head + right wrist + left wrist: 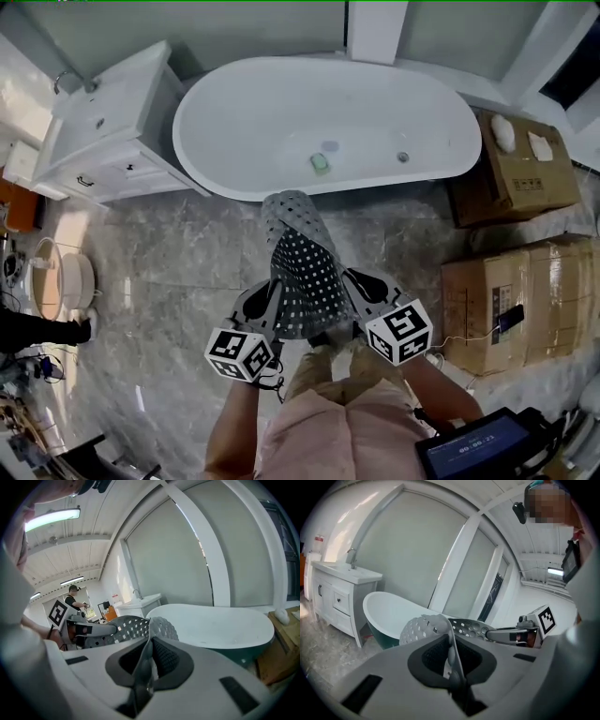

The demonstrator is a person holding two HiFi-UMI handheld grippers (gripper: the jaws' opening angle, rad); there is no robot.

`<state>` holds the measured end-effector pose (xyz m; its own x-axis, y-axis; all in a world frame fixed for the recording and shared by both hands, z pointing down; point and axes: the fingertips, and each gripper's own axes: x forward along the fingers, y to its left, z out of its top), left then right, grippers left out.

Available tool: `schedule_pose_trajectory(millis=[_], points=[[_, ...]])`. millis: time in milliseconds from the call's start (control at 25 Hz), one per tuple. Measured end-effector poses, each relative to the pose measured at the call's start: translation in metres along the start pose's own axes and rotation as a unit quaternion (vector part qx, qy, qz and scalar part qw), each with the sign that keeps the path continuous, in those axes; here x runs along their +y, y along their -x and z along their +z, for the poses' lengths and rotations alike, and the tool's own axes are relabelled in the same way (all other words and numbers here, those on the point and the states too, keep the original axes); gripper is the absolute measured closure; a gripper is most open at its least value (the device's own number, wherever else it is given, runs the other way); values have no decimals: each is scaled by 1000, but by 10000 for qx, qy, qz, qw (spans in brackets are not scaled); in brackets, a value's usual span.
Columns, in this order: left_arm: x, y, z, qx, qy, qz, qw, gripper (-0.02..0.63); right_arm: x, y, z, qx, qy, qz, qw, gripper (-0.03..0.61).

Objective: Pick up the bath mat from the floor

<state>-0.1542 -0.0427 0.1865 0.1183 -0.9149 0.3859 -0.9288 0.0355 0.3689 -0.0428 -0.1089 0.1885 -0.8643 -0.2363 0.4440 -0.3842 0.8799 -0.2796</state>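
Bath mat, grey perforated rubber (298,272), is up off the grey marble floor (169,272), slung between your 2 claws in front of your legs. Your left claw (451,656) is pressed together on 1 near edge of it, with the thin rim nipped between the pads. Your right claw (145,665) pinches the other near edge the same way. Beyond the claws the mat bulges up, then flops over toward the white oval bathtub (281,112), its far end unsupported.

That loose end is where I judge the trouble lies. Each grip has only a narrow strip of slick rubber, so a jerk or a swing of the loose end could drag an edge out of the pads. Pull your hands apart unevenly and 1 side may slip first, dumping the mat. Step forward and the drooping end could catch the tub's rim. The brown cardboard boxes (511,300) to your right stand well apart.
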Motion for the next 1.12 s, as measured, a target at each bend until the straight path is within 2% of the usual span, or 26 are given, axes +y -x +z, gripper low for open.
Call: schedule_pose_trajectory(millis=[200, 360, 840, 1120], points=[[-5, 18, 34, -102, -341, -3, 9994, 578, -10, 31, 25, -113, 45, -144, 9998, 551], [-2, 27, 53, -134, -591, 171, 9980, 578, -28, 52, 43, -197, 1, -336, 9992, 551], [22, 54, 79, -315, -895, 941, 9910, 577, -76, 92, 55, -622, -41, -950, 9935, 551], [25, 57, 87, -482, -969, 1173, 9872, 577, -89, 96, 63, -800, -36, -1113, 9905, 551]])
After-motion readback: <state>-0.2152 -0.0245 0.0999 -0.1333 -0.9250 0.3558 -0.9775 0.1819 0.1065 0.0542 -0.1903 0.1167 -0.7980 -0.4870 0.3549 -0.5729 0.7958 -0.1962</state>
